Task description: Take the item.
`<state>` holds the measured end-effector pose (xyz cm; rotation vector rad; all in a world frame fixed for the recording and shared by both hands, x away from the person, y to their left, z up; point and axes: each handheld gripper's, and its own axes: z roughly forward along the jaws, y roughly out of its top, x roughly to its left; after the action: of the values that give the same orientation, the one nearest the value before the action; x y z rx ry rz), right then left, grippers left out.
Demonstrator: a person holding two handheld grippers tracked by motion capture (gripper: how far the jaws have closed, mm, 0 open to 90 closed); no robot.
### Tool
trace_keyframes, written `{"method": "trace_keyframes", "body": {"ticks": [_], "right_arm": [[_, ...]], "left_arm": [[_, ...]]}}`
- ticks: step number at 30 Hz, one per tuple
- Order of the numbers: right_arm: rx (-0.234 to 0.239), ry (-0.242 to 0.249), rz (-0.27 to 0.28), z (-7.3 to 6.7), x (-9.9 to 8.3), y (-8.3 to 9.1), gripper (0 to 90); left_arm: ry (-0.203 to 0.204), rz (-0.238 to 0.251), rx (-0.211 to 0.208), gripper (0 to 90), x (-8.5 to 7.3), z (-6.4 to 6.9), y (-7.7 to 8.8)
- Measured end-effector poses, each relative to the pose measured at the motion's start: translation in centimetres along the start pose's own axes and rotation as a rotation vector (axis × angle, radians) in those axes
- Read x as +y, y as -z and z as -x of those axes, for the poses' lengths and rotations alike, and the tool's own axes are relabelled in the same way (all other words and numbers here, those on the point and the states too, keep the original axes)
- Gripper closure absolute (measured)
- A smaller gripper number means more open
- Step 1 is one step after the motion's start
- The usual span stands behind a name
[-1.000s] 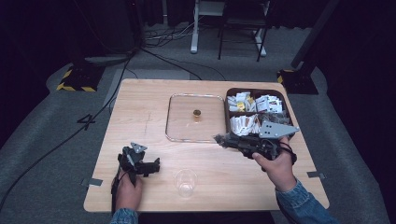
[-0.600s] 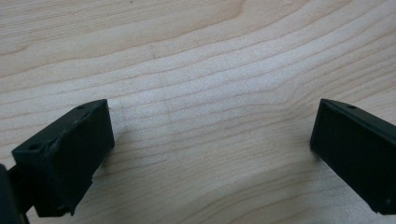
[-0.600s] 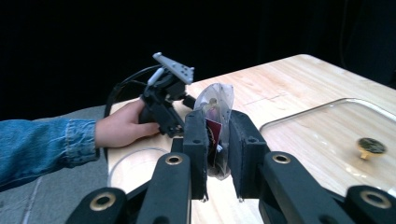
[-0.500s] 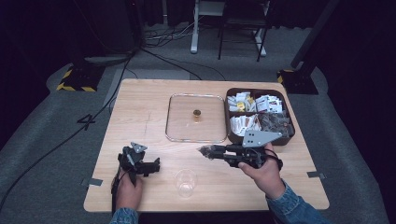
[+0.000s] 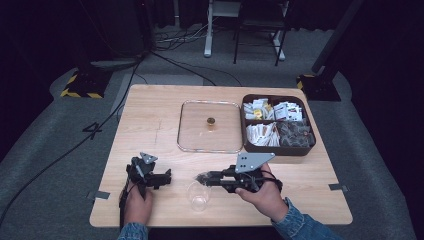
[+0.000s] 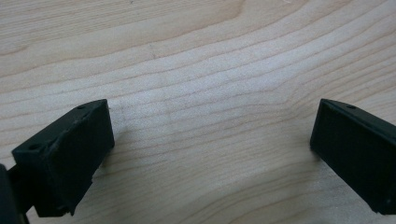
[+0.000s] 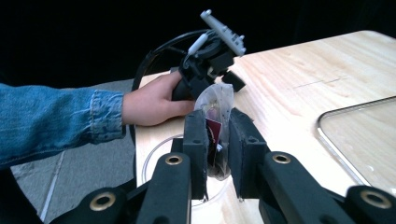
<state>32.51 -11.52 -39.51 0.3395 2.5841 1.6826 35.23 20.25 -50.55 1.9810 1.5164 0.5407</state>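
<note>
The person wears blue denim sleeves (image 7: pixel 51 119) with a stitched cuff at each wrist. The left gripper (image 5: pixel 165 176) is a chunky black tool with a small grey three-cornered plate (image 5: pixel 147 158) on top and a black cable looping behind it. Its fingers (image 6: pixel 70 154) are blocky matt black pads with small round holes near the edges. The right gripper (image 7: pixel 218 135) is black too, topped by a larger grey three-cornered plate (image 5: pixel 252 161) dotted with holes. Its arms carry brass-coloured round rivets (image 7: pixel 173 160) at the joints.
</note>
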Motion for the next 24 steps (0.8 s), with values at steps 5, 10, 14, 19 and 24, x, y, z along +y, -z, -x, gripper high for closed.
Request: {"method": "trace_keyframes", "body": {"ticks": [5, 10, 14, 19, 24], "right_arm": [[0.022, 0.008, -0.02, -0.5, -0.4, -0.9, 78.8], [0.04, 0.012, -0.041, -0.7, -0.8, -1.7, 78.8], [0.049, 0.014, -0.056, -0.9, -1.2, -2.2, 78.9], [0.055, 0.014, -0.078, -1.0, -1.5, -2.6, 78.9], [0.05, 0.013, -0.09, -1.0, -1.8, -2.9, 78.8]], "left_arm": [[-0.003, -0.001, 0.001, 0.0, 0.0, 0.0, 0.0], [-0.002, 0.0, 0.001, 0.0, 0.0, 0.0, 0.0], [-0.002, 0.0, 0.001, 0.0, 0.0, 0.0, 0.0], [-0.003, -0.001, 0.001, 0.0, 0.0, 0.0, 0.0], [-0.003, -0.001, 0.001, 0.0, 0.0, 0.0, 0.0]]}}
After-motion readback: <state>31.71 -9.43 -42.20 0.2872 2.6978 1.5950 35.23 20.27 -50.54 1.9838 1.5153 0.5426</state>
